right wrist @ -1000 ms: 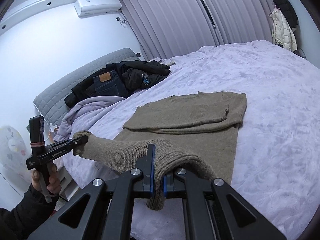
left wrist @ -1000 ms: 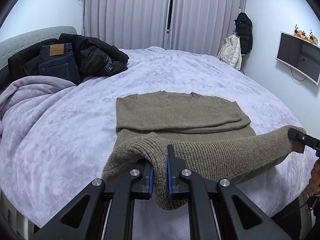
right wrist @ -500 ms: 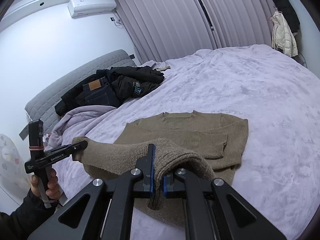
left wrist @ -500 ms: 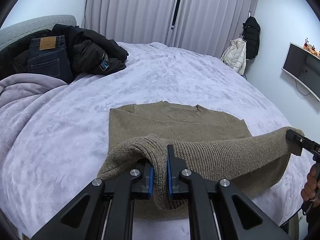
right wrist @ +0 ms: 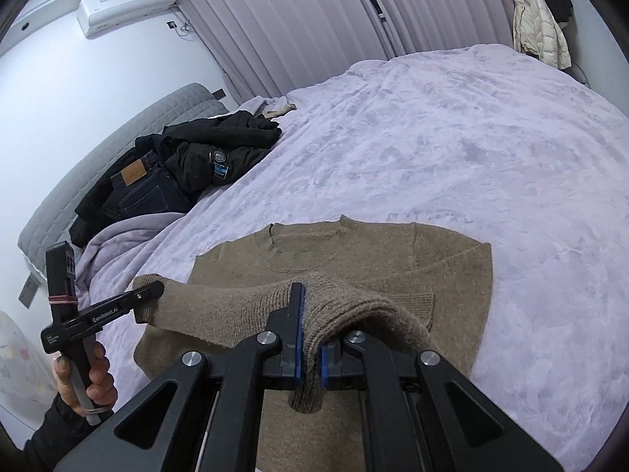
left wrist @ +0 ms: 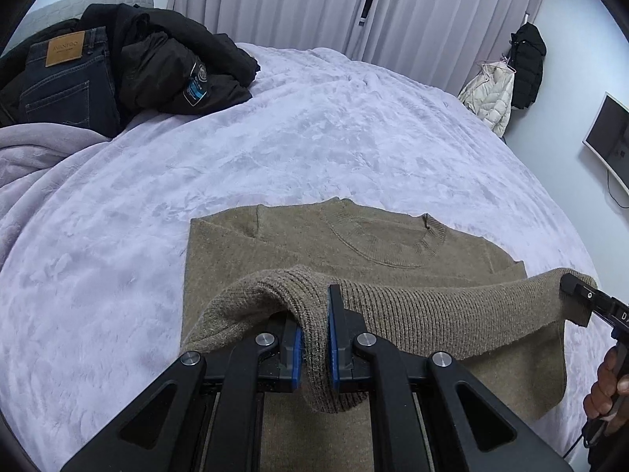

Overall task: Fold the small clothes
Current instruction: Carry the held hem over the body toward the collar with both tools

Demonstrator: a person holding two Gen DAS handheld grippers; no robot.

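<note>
An olive-brown knit sweater (left wrist: 354,244) lies flat on the lilac bedspread, neckline away from me, sleeves folded in over the body. It also shows in the right wrist view (right wrist: 354,259). My left gripper (left wrist: 315,338) is shut on the left corner of its ribbed bottom hem. My right gripper (right wrist: 310,338) is shut on the right corner. The hem (left wrist: 432,310) is stretched between them and held above the sweater's lower body. The right gripper shows in the left wrist view (left wrist: 578,295), the left gripper in the right wrist view (right wrist: 149,291).
A pile of black jackets (left wrist: 177,63) and dark jeans (left wrist: 67,78) lies at the bed's far left by the grey headboard (right wrist: 118,165). The lilac bedspread (left wrist: 314,126) spreads wide beyond the sweater. Coats (left wrist: 507,82) hang at the far right, with a wall monitor (left wrist: 609,133) nearby.
Both grippers have carried the lifted hem forward over the sweater toward the neckline. The folded sleeves are now mostly covered. Both grips are unchanged.
</note>
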